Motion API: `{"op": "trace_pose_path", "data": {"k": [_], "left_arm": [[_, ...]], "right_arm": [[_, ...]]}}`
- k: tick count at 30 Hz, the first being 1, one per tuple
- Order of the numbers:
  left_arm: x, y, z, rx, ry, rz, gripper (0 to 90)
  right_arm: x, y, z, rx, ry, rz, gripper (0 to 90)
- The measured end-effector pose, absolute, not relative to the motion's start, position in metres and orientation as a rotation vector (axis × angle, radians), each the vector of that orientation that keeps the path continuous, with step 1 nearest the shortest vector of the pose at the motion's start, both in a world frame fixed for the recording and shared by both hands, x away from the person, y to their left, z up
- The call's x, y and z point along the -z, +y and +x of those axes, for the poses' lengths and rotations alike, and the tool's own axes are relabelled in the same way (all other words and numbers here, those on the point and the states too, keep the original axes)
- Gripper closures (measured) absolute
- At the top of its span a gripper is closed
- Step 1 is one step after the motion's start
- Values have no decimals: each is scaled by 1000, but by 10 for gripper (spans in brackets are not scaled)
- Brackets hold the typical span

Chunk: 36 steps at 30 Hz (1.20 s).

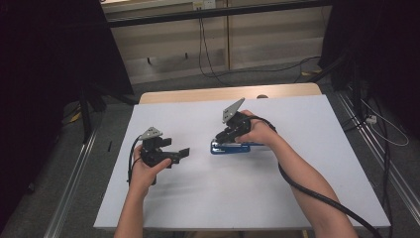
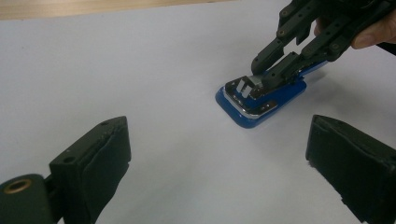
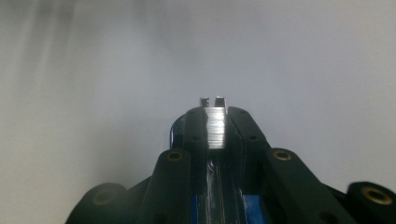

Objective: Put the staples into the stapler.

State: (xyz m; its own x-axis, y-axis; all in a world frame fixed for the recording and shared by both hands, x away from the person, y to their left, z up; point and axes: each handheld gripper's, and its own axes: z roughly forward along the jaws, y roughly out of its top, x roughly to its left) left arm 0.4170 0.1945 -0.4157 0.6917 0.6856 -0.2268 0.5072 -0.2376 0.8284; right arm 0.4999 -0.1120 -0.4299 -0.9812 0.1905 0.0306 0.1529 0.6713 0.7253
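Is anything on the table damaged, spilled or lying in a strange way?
Nothing stands out. The blue stapler lies flat on the white table, with the right gripper closed on a strip of staples at its metal top. The left gripper is open, apart from it.

Both black grippers carry grey three-cornered plates, brass-coloured screws, black cables.

White sheet (image 1: 277, 188) covers the worktop (image 1: 198, 94), wood edge showing at the far side. Grey floor (image 1: 163, 82) beyond, black cables (image 1: 208, 64) trailing across it. Wooden wall panels (image 1: 267, 39) behind. Dark curtains (image 1: 44, 74) on both sides. Metal rail (image 1: 74, 173) at the left.
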Motion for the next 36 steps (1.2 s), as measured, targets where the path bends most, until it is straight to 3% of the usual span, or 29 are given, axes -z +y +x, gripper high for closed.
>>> {"op": "trace_pose_path", "data": {"k": [9, 17, 24, 36], "left_arm": [[416, 195, 418, -220, 928, 1898, 68], [417, 193, 419, -218, 922, 1901, 68], [418, 188, 419, -213, 909, 1913, 68], [419, 182, 419, -207, 893, 1930, 68]], "right_arm": [[430, -111, 499, -1245, 2816, 348, 714], [426, -118, 492, -1298, 2771, 456, 573], [424, -131, 480, -1301, 2724, 558, 395], [416, -153, 458, -1280, 2655, 703, 209]]}}
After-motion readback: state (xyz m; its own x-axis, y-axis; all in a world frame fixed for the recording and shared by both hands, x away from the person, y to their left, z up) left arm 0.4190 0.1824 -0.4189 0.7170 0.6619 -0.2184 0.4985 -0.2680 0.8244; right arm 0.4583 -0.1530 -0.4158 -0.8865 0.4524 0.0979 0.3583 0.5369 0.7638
